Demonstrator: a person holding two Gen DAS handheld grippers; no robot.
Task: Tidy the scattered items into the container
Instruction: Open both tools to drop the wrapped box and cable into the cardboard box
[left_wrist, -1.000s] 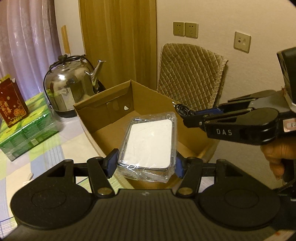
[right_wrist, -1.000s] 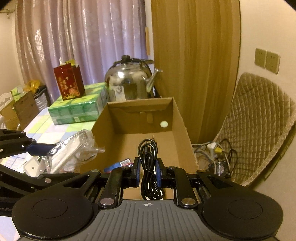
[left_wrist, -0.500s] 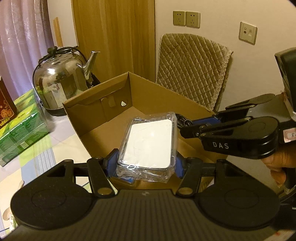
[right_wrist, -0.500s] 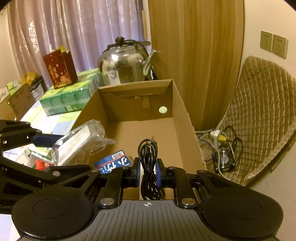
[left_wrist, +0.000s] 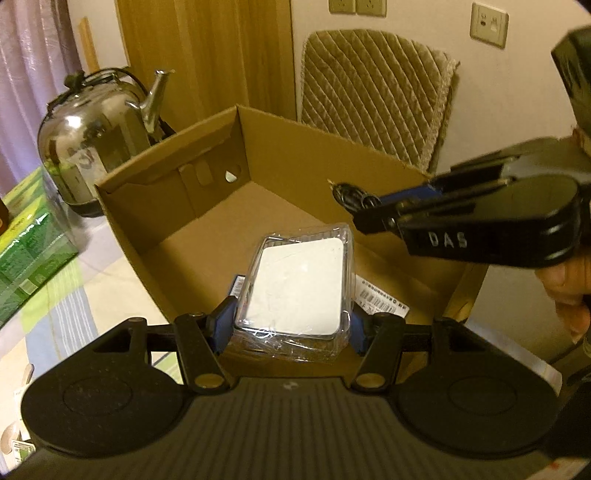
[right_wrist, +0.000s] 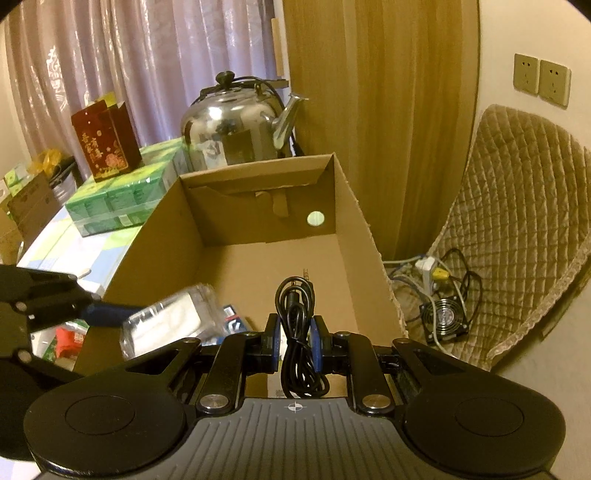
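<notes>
The plastic-wrapped white pack (left_wrist: 295, 291) is hanging over the near end of the cardboard box (left_wrist: 295, 147), pinched by the left gripper (left_wrist: 291, 325); the right gripper (right_wrist: 294, 343) is squeezing a coiled black cable (right_wrist: 295, 317) above the box floor. Both loads are probably at the drop-off step, so each needs lowering and the jaws spreading, clear of the blue card (right_wrist: 231, 314) inside

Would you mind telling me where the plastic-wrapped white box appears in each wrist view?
Left wrist: the plastic-wrapped white box sits bottom centre, clamped in the left gripper.
Right wrist: it shows lower left, blurred, over the cardboard box.
Shared landmark: the steel kettle behind the cardboard box.
</notes>
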